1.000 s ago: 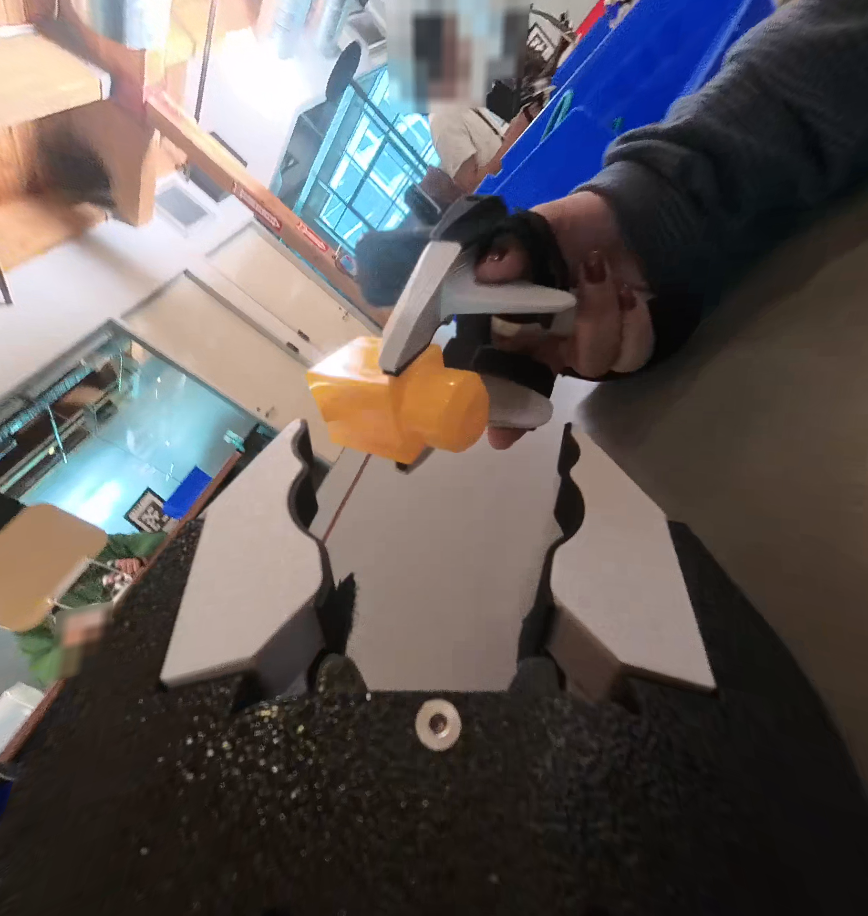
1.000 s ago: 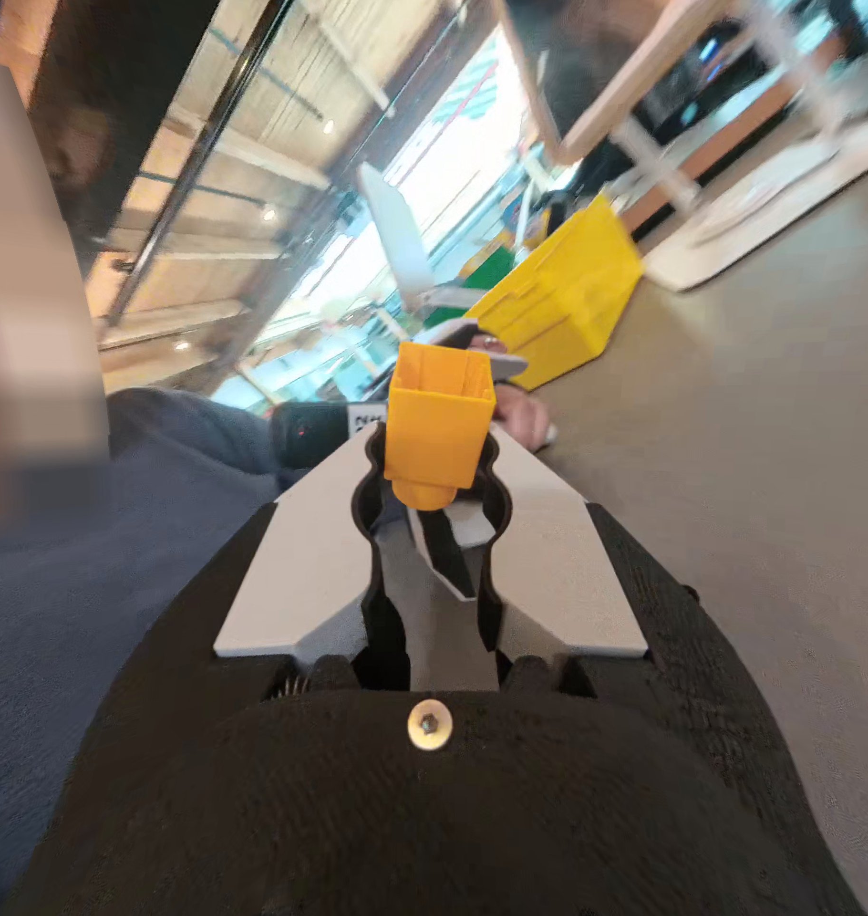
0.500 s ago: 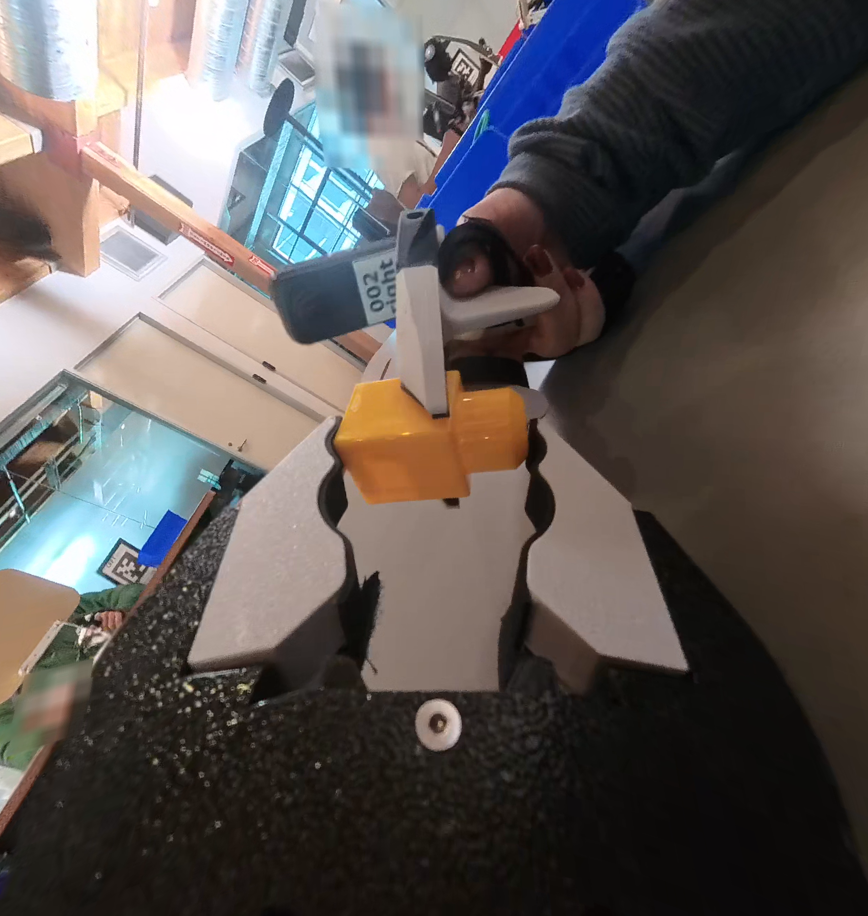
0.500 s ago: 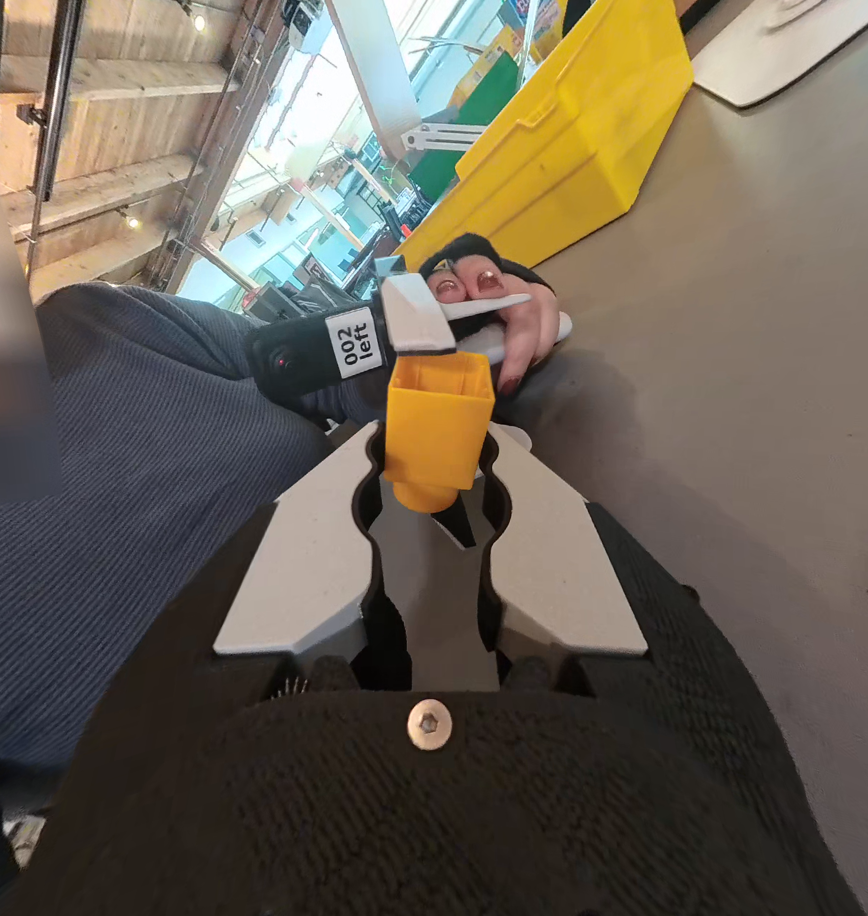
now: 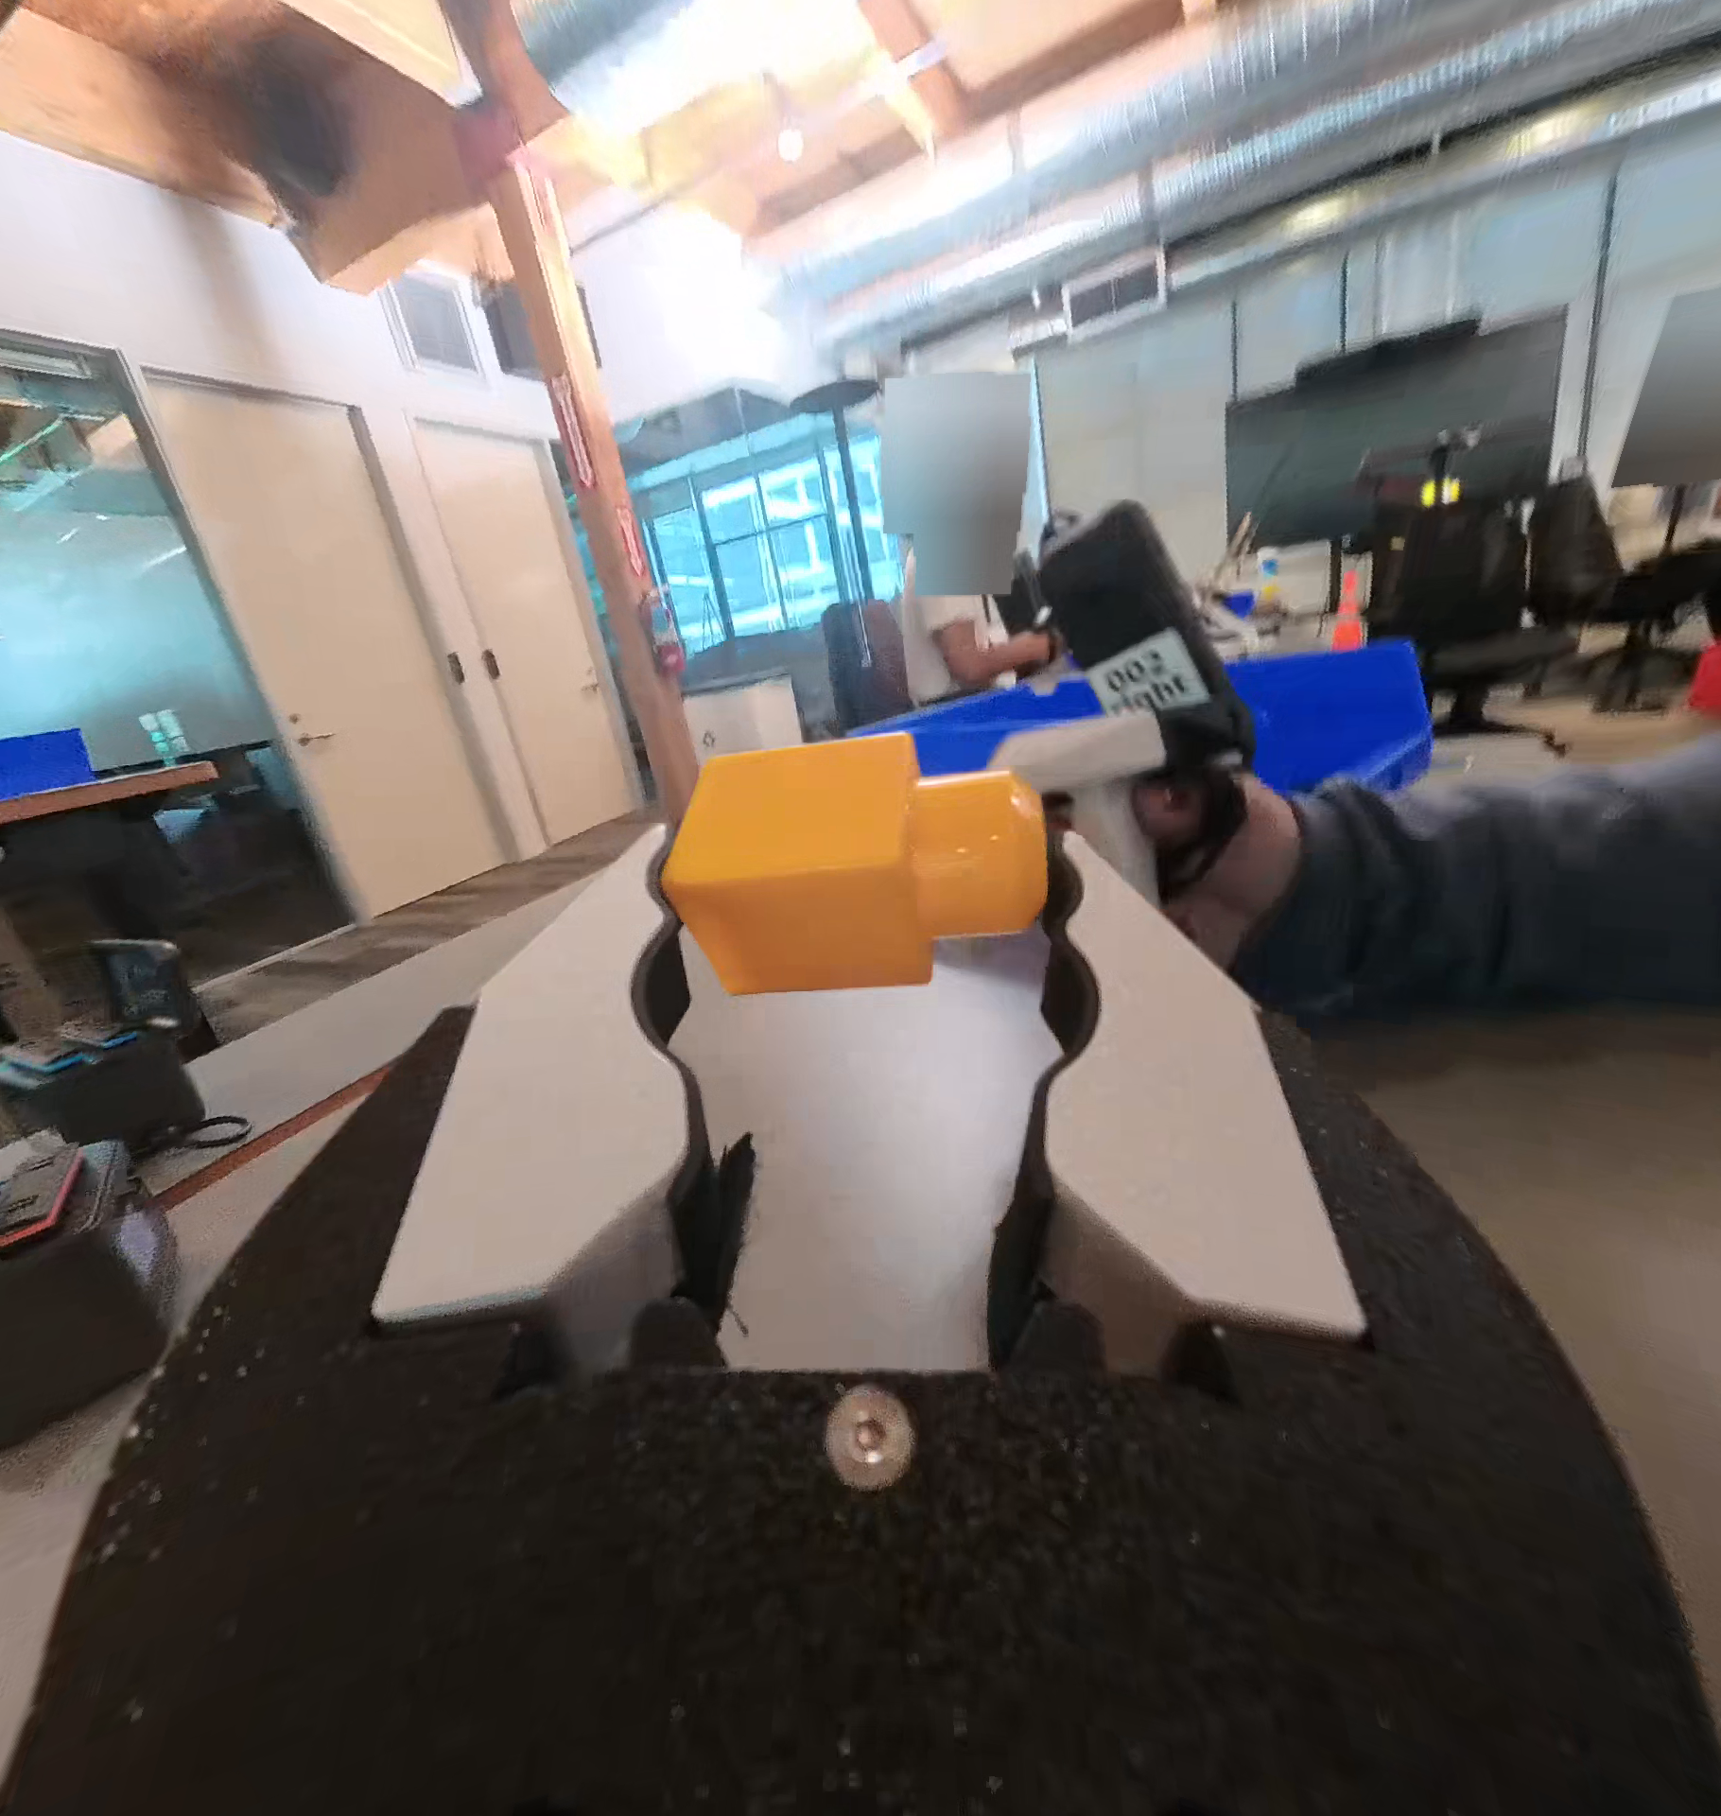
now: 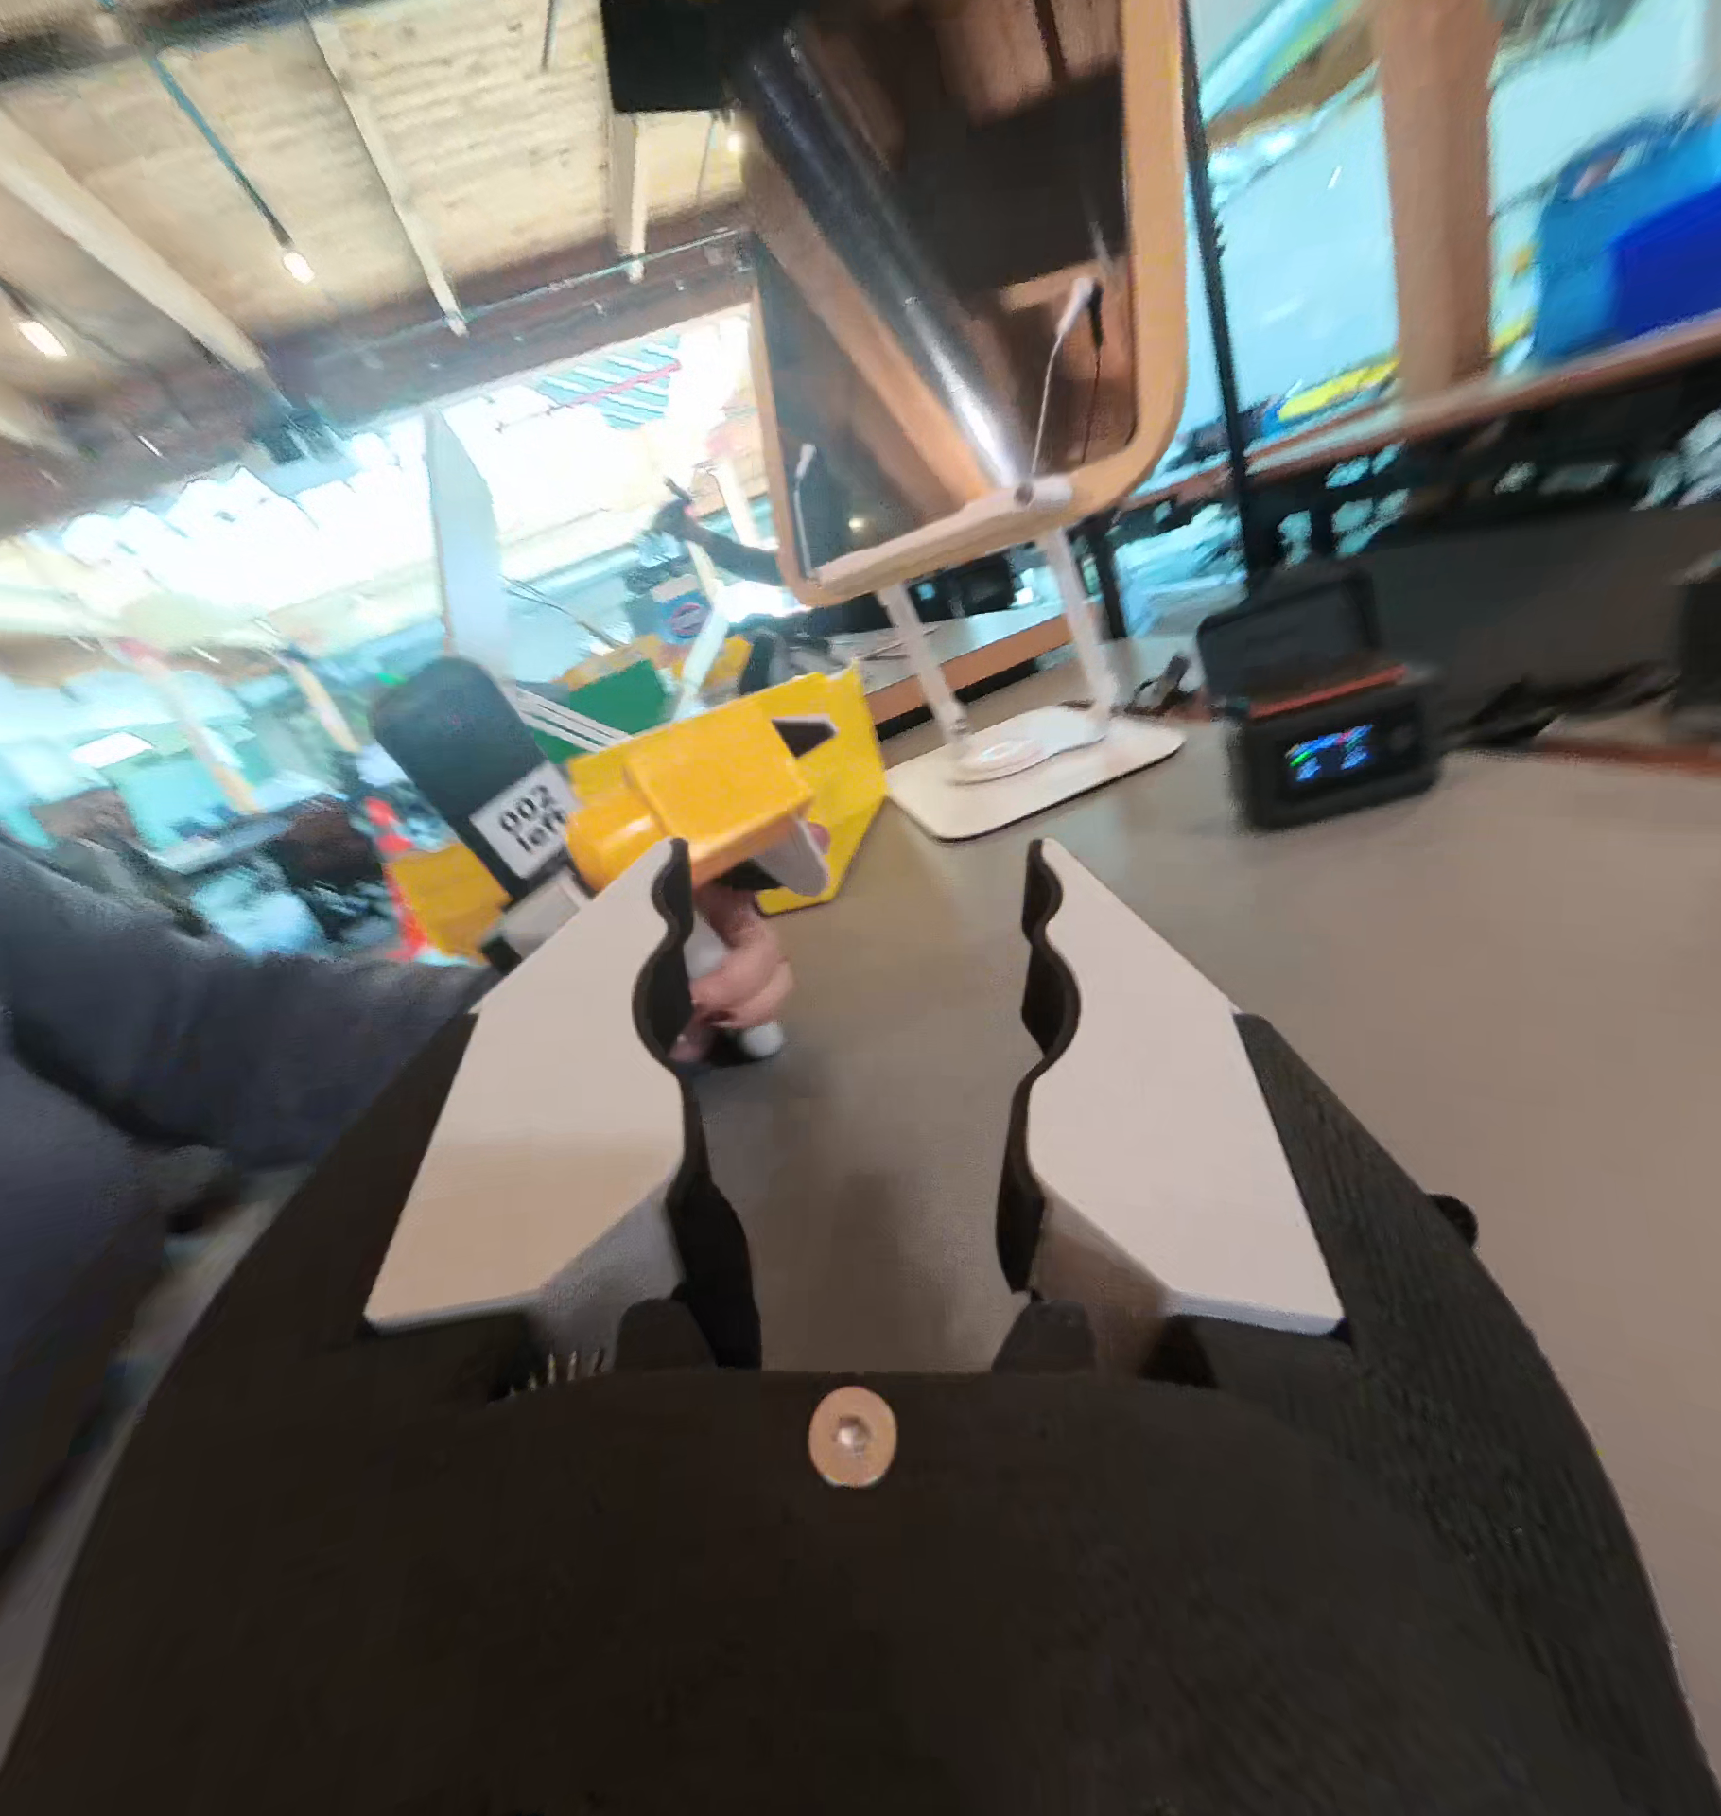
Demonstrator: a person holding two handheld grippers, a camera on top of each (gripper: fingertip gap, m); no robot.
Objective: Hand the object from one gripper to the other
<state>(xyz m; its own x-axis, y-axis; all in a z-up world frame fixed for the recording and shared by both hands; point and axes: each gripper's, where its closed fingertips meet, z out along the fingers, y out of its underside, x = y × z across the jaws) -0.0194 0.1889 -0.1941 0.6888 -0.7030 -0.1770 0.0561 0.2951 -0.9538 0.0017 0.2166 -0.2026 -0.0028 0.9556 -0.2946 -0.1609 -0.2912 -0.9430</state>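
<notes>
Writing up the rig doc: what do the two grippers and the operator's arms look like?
Both grippers match: the left gripper and right gripper have a black, grainy body with one silver screw, light grey jaws and black wavy inner pads. Each carries a black camera block with a white label and a pale grey handle. The operator wears a dark blue-grey ribbed sleeve and black hand straps.

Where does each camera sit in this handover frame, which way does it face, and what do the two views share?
Left wrist view: on the left gripper, looking along its fingers, shut on the orange block; beyond, the right gripper and a sleeved arm.
Right wrist view: on the right gripper, open and empty, facing the grey table; left gripper and hand beyond.
Shared: the block and both grippers.
</notes>
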